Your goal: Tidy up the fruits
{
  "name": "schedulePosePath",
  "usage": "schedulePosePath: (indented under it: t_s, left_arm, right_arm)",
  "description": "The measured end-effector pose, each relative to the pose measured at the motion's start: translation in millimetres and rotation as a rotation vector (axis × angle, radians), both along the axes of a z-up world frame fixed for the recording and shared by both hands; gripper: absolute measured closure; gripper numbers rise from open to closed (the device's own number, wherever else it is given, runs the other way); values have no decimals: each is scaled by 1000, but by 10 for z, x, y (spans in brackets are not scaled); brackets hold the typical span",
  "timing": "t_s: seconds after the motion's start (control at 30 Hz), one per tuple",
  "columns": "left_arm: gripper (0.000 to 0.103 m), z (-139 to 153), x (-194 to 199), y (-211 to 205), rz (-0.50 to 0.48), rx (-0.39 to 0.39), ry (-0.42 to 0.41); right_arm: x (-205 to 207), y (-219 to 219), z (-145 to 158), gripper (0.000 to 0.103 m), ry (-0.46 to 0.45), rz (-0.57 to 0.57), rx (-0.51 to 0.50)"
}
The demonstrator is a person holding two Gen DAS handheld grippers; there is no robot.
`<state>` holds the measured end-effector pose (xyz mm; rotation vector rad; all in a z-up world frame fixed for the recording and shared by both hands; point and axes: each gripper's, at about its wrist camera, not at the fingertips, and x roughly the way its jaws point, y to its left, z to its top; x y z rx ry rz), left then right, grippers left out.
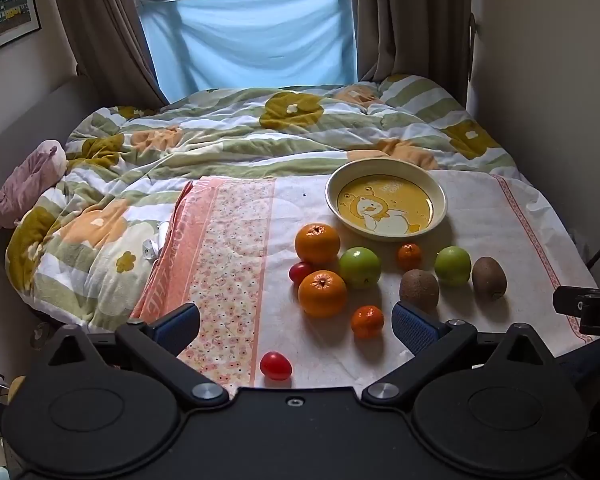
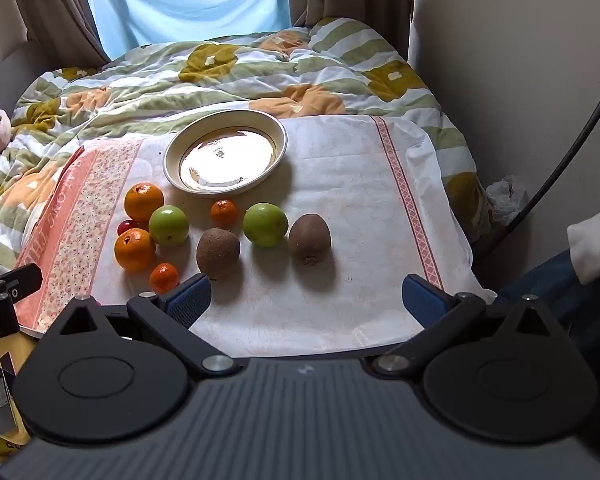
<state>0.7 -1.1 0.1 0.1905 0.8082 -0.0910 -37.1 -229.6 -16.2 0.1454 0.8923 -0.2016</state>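
Blue pads: we see the left gripper [image 1: 296, 322] with its blue-faced fingers [image 1: 178, 326] spread wide and nothing between them; it hangs above the near edge of the cloth.
Right gripper [image 2: 306, 300]: we find its jaws just as wide apart and empty, over bare cloth in front of the kiwis.
Cloth [image 1: 228, 240]: white with a pink flowered band, laid over a quilt [image 1: 204, 132] on the bed.
Plate [image 1: 440, 196]: cream rim, yellow duck picture, empty, at the far side of the cloth; in the right wrist view we see it glaring white.
Oranges: a far orange [image 1: 317, 242] and a near orange [image 1: 322, 293] lie left of the plate, a cherry tomato [image 1: 300, 272] wedged between them.
Green apples: left apple [image 1: 359, 267] touches the oranges; right apple [image 1: 453, 265] sits between the two kiwis.
Kiwis: left kiwi [image 1: 419, 290] and right kiwi [image 1: 489, 278], well apart.
Mandarins: far mandarin [image 1: 409, 257] just below the plate, near mandarin [image 1: 367, 321] beside the left gripper's right finger.
Loose tomato [image 1: 275, 365]: alone, nearest us, between the left gripper's fingers in view.
Sleeve [image 2: 594, 240]: we see white fabric at the right edge.
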Motion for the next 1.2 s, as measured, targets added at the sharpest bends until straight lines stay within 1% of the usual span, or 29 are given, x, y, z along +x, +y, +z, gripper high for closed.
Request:
schedulePosePath:
  t_s: [0.07,0.13,0.2,0.37,0.57,0.7,0.87,1.0,1.2]
  left_arm:
    - [0,-2,-30,23,-4,-7,-13]
    - [0,27,-25,-12,-10,10,-7]
    - [0,18,-14,25,-20,-5,-10]
    - [0,-23,-47,-10,-25,16,-27]
    - [0,-43,-46,-4,-38,-8,-7]
    - [0,-37,-75,-12,-43,-15,-18]
    - [0,-33,-84,7,-41,-33,-8]
    - [0,-6,-90,16,-46,-42,-15]
    - [0,22,-97,5,-41,-37,-31]
  right_arm:
    - [-13,1,7,0,-6,-4,-2]
    - [-26,-3,10,0,-14,-5,1]
    - [-30,-6,13,0,-15,-1,-2]
    - [-47,23,-10,0,-13,-9,-10]
    - [-47,48,-29,0,-14,0,-8]
    - [-94,62,-2,0,-10,15,-15]
    - [-90,78,0,0,-7,28,-10]
    - [-81,69,1,0,-7,31,-5]
    - [-95,82,45,0,-22,29,-4]
